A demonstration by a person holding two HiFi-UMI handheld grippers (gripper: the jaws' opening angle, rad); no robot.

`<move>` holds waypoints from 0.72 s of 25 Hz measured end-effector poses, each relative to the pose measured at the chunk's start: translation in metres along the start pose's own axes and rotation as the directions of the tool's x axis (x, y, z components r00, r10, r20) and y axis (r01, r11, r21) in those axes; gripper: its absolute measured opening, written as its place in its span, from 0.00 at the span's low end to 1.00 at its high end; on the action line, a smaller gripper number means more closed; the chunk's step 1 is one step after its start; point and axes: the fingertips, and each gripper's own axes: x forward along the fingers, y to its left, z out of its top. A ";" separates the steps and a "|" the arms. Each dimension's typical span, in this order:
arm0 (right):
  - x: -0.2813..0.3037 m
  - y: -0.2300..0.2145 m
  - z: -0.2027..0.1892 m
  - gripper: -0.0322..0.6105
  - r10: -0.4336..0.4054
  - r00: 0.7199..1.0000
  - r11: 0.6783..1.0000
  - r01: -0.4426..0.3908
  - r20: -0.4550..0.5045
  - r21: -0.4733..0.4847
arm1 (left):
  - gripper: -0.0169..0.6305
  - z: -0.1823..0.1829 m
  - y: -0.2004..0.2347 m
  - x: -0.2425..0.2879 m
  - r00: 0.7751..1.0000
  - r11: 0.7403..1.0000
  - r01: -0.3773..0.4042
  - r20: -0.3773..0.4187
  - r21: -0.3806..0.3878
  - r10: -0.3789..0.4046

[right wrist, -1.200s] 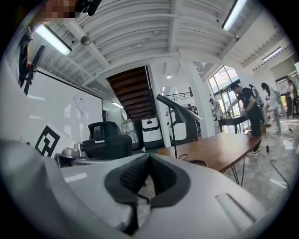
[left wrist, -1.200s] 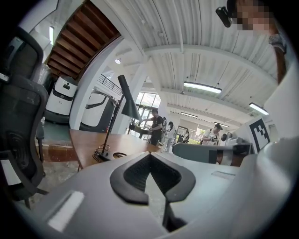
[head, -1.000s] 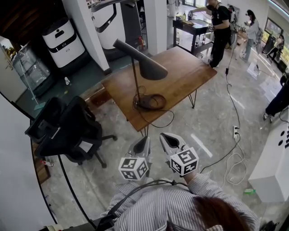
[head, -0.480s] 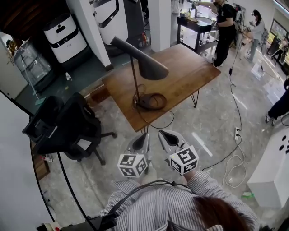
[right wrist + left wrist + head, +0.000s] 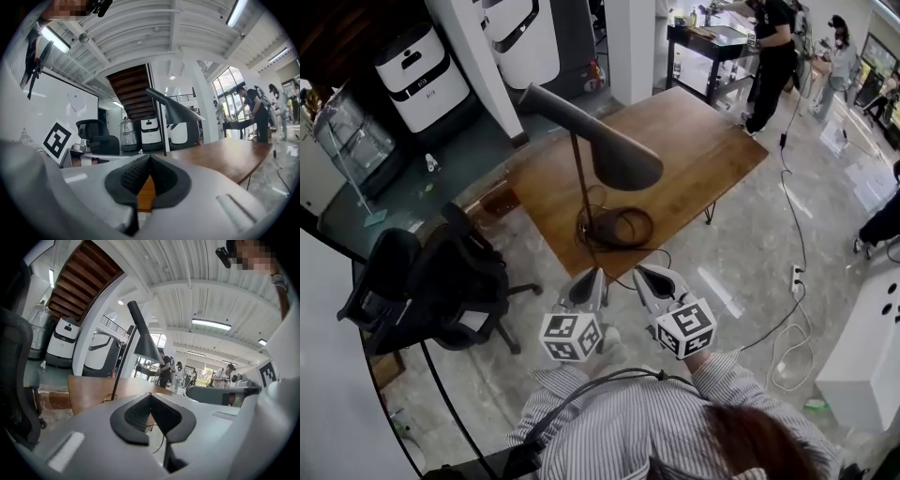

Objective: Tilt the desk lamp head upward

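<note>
The left gripper (image 5: 151,397) has its dark jaws pressed together, empty. Beyond it a desk lamp (image 5: 142,337) stands on the wooden table (image 5: 89,387), its cone head angled downward. A black office chair (image 5: 14,380) sits near left.

The desk lamp (image 5: 623,161) wore dark grey, nearly black, above a warm brown wooden table (image 5: 712,150) on a pale grey marbled floor (image 5: 750,272). The left gripper (image 5: 592,277) and right gripper (image 5: 649,274) were light grey with black ribbed pads (image 5: 136,414), their cubes (image 5: 572,336) white with black square markers. The shirt (image 5: 619,427) showed fine white-and-grey stripes, and the chair (image 5: 441,281) looked black, though shadow made that uncertain.
</note>
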 end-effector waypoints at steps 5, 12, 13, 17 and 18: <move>0.044 -0.027 0.018 0.05 -0.043 0.999 0.999 0.043 0.021 0.021 | 0.04 0.019 0.033 0.038 0.999 0.999 0.037 -0.016 0.021 -0.037; 0.090 -0.050 0.040 0.05 -0.070 0.996 0.997 0.068 0.060 0.036 | 0.06 0.045 0.066 0.086 0.996 0.995 0.085 -0.022 0.056 -0.084; 0.094 -0.052 0.041 0.05 -0.062 0.996 0.997 0.060 0.065 0.043 | 0.07 0.046 0.069 0.092 0.996 0.994 0.088 -0.025 0.058 -0.086; 0.106 -0.057 0.044 0.05 -0.033 0.997 0.997 0.027 0.076 0.072 | 0.12 0.052 0.079 0.109 0.996 0.995 0.088 -0.023 0.056 -0.087; 0.108 -0.059 0.044 0.05 -0.027 0.997 0.997 0.022 0.077 0.073 | 0.12 0.054 0.080 0.113 0.996 0.995 0.086 -0.022 0.057 -0.085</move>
